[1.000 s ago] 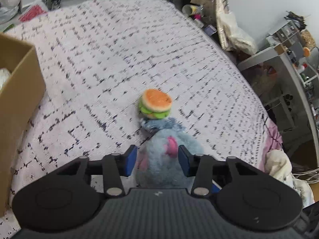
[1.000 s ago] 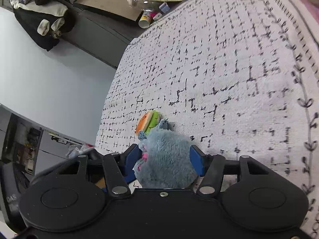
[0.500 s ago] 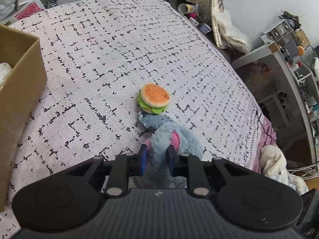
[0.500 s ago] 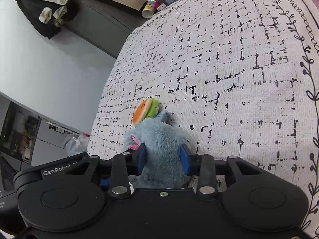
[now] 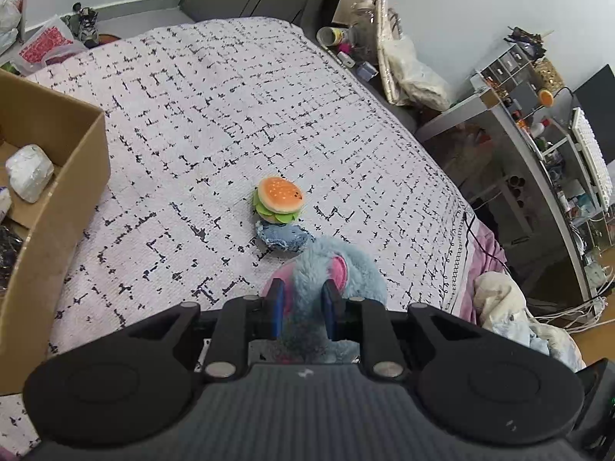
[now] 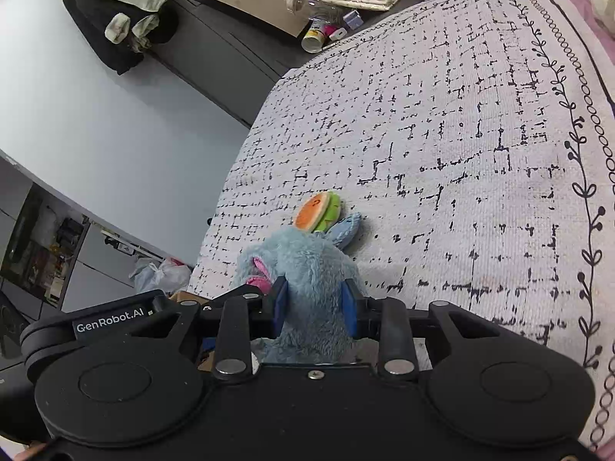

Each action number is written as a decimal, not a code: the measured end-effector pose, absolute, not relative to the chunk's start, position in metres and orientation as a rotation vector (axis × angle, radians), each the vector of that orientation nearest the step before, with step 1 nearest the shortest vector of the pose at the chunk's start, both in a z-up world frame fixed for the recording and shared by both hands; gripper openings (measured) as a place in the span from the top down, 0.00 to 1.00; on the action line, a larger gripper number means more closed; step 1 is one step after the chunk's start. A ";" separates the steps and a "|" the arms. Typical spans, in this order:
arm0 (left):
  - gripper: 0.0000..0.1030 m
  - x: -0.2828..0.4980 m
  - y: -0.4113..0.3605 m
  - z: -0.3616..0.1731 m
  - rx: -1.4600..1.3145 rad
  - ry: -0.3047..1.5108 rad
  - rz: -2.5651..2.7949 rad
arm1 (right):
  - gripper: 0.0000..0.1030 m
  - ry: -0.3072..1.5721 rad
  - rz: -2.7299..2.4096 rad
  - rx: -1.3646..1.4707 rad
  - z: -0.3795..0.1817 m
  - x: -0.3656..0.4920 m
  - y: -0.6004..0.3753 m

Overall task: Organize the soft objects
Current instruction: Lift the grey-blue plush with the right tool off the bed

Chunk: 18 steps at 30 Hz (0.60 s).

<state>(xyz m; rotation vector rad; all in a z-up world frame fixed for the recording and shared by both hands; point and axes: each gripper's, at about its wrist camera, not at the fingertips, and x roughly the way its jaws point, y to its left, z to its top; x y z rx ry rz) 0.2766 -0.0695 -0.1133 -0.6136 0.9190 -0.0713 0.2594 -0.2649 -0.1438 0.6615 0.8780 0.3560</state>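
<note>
Now both my claws (image 5: 301,309) (image 6: 313,309) pinch the fluffy blue plush toy (image 5: 338,269), the right tightening; next, carry it to the brown cardboard box (image 5: 65,199) at left.

My own left gripper (image 5: 303,303) covered the lower body of the blue plush toy (image 5: 338,269), so I saw only its fuzzy top and one pink ear. In the right wrist view my right gripper (image 6: 315,305), its jaws closing on the fur, hid the toy's underside as well. The cardboard box (image 5: 57,207) was cut off by the left edge, and the white lump (image 5: 29,173) inside it was too vague for me to name. Clutter on the grey shelf (image 5: 538,142) was too small to identify. The plush hamburger (image 6: 319,211) partly overlapped a blue plush limb (image 6: 346,228).
</note>
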 end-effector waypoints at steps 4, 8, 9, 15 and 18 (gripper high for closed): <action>0.81 0.267 -0.064 -0.105 -0.616 0.904 -0.087 | 0.73 0.854 0.352 0.634 -0.135 0.251 -0.258; 0.81 0.259 -0.059 -0.099 -0.602 0.884 -0.094 | 0.73 0.835 0.351 0.608 -0.127 0.243 -0.249; 0.81 0.257 -0.058 -0.098 -0.604 0.881 -0.095 | 0.73 0.833 0.351 0.602 -0.124 0.242 -0.247; 0.81 0.248 -0.043 -0.088 -0.620 0.862 -0.113 | 0.74 0.815 0.349 0.577 -0.111 0.233 -0.235; 0.81 0.243 -0.038 -0.084 -0.625 0.853 -0.122 | 0.74 0.811 0.344 0.566 -0.105 0.229 -0.230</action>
